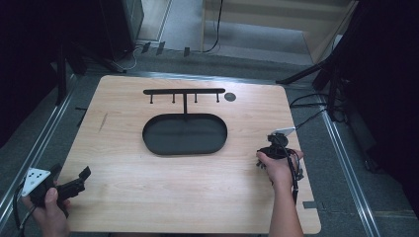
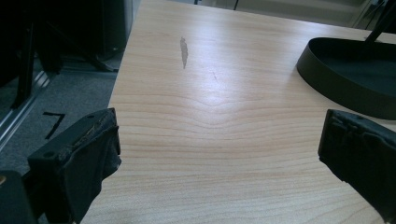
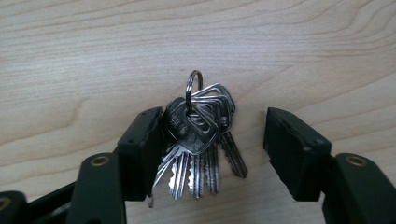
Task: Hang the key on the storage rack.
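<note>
A bunch of silver keys on a ring lies flat on the wooden table. My right gripper points down over it with the keys between its jaws. The left jaw touches the bunch and the right jaw stands apart from it, so the gripper is open. In the high view that gripper is at the table's right side, in a hand. My left gripper rests at the near left corner, open and empty. A black key stand with several hooks rises from a black oval tray at the table's centre.
A small grey disc lies right of the hook bar. The tray's wall is ahead and right of the left gripper, and a scuff mark is on the wood. Black tripod legs and cables stand beyond the table's right edge.
</note>
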`<state>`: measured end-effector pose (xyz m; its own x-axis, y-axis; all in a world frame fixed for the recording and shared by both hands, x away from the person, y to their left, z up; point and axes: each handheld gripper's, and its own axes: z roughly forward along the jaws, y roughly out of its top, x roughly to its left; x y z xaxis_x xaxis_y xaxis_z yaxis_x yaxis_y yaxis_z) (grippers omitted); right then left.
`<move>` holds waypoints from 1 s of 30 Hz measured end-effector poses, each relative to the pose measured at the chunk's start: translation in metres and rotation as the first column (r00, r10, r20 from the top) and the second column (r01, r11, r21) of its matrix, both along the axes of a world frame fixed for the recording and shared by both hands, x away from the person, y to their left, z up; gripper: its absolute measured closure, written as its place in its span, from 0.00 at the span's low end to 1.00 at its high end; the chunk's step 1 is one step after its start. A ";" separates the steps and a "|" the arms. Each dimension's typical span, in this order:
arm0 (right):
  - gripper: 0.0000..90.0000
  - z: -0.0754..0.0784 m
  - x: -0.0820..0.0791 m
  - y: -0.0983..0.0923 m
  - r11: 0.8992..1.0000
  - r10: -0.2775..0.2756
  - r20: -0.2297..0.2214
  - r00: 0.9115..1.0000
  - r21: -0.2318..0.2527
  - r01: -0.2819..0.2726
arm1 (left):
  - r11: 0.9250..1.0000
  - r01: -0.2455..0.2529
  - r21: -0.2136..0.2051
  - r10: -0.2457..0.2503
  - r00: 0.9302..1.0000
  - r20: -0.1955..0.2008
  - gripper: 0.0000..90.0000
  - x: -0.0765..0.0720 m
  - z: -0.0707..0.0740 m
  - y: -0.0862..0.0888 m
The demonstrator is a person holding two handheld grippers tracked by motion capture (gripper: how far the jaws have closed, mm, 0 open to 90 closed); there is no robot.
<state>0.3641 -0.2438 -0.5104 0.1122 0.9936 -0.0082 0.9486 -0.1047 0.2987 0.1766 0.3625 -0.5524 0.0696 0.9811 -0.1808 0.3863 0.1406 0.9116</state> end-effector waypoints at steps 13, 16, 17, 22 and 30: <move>0.61 0.007 -0.011 -0.014 0.989 0.144 0.045 0.989 0.024 -0.145 | 1.000 0.000 0.003 0.000 1.000 -0.002 0.00 0.000 0.000 0.000; 0.40 0.008 -0.011 -0.014 0.988 0.136 0.031 0.990 0.068 -0.138 | 1.000 0.000 0.004 0.000 1.000 -0.002 0.00 0.000 0.000 0.000; 0.40 0.008 -0.011 -0.014 0.988 0.136 0.031 0.990 0.068 -0.138 | 1.000 0.000 0.004 0.000 1.000 -0.002 0.00 0.000 0.000 0.000; 0.54 0.001 -0.016 -0.013 0.993 0.112 0.002 0.994 0.037 -0.112 | 1.000 0.004 0.002 -0.004 1.000 -0.002 0.00 0.000 0.000 -0.001; 0.90 0.004 -0.023 -0.025 0.987 0.145 -0.008 0.989 0.077 -0.144 | 1.000 0.003 -0.002 -0.003 1.000 -0.005 0.00 0.001 0.000 -0.001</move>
